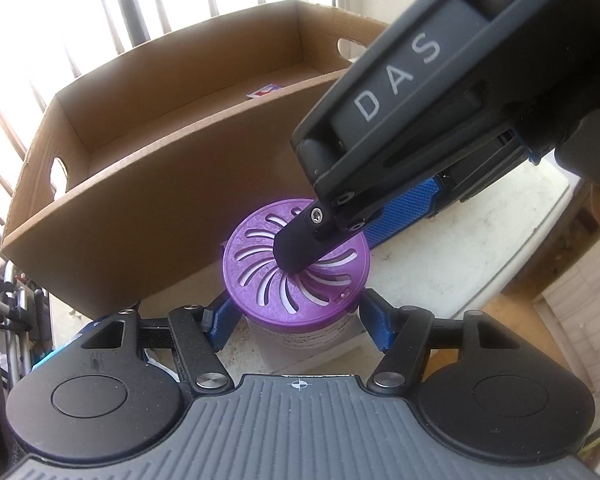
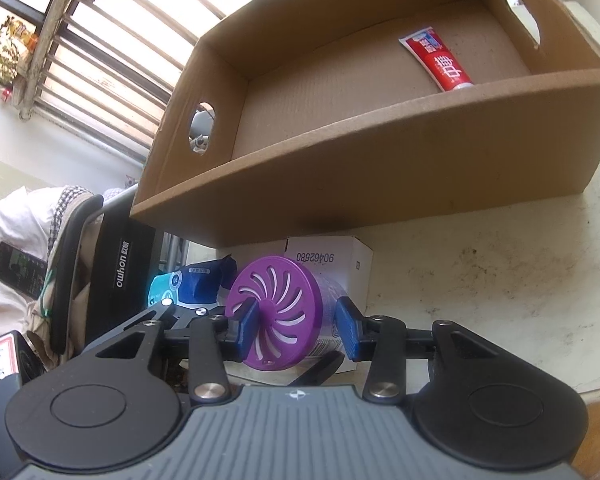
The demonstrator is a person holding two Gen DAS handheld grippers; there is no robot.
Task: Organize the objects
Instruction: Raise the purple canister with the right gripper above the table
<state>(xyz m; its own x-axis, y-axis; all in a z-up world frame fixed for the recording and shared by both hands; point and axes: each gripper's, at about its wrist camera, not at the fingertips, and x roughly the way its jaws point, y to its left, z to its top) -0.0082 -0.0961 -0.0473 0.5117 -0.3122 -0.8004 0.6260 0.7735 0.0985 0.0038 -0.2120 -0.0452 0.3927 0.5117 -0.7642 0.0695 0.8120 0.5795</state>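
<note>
From the left wrist view, the purple-lidded jar (image 1: 296, 264) stands upright on the pale counter (image 1: 480, 248), just in front of the near wall of the cardboard box (image 1: 140, 184). The left claw (image 1: 296, 320) sits half wide, its blue pads on either side of the jar's body just below the lid; whether they press on it I cannot tell. The right claw (image 1: 320, 232) comes in from the upper right, one black fingertip lying across the slotted lid. To the right of the jar the counter lies bare up to its rounded edge.

From the right wrist view, the jar (image 2: 276, 312) appears tipped with its lid facing the camera. The right claw (image 2: 296, 328) is narrow, its blue pads (image 2: 247, 328) touching the lid rim on both sides. A white carton (image 2: 332, 258) stands just behind the jar, touching the box (image 2: 380, 168) wall. Inside the box a red toothpaste tube (image 2: 436, 60) lies near the far right corner, the remaining floor open.
</note>
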